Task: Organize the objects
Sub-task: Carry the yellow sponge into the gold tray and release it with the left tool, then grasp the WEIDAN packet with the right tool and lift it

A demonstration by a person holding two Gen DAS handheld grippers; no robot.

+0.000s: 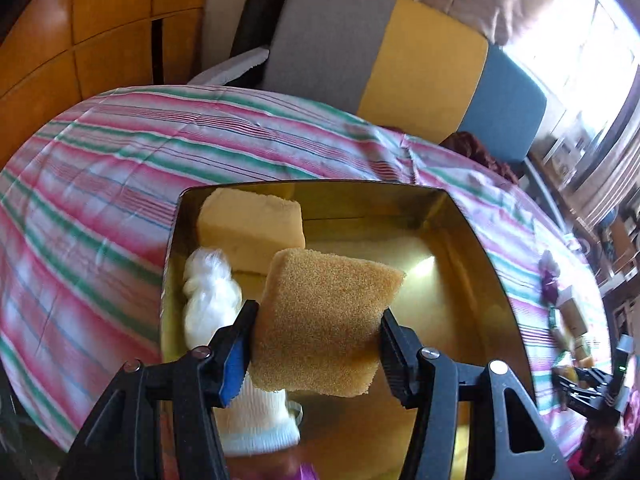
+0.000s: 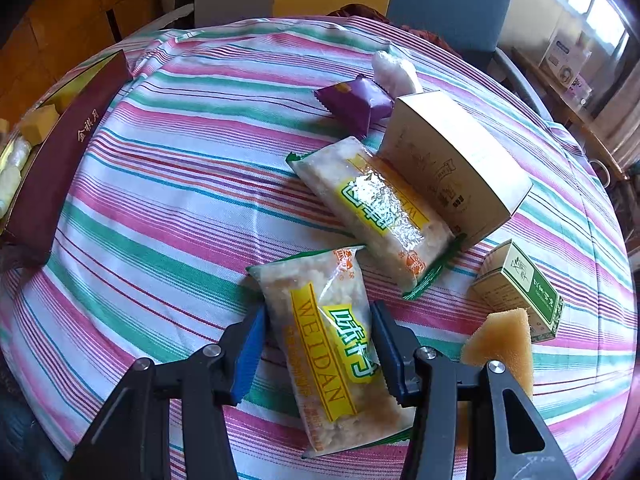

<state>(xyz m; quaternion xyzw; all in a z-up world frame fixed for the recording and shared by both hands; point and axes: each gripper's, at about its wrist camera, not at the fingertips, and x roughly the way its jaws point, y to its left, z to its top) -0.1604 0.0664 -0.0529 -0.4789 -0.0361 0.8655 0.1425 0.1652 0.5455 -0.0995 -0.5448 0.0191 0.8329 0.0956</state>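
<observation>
My left gripper (image 1: 316, 344) clamps a brown sponge (image 1: 324, 320) over the gold tray (image 1: 472, 248), ready to drop it beside the yellow sponge (image 1: 252, 236); my right gripper (image 2: 318, 354) squeezes a snack packet (image 2: 324, 344) on the near tablecloth (image 2: 160, 216).

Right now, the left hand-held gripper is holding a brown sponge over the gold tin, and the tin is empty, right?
Not quite. The left hand-held gripper does hold the brown sponge over the gold tin, but the left wrist view shows a yellow sponge and white items inside.
</observation>
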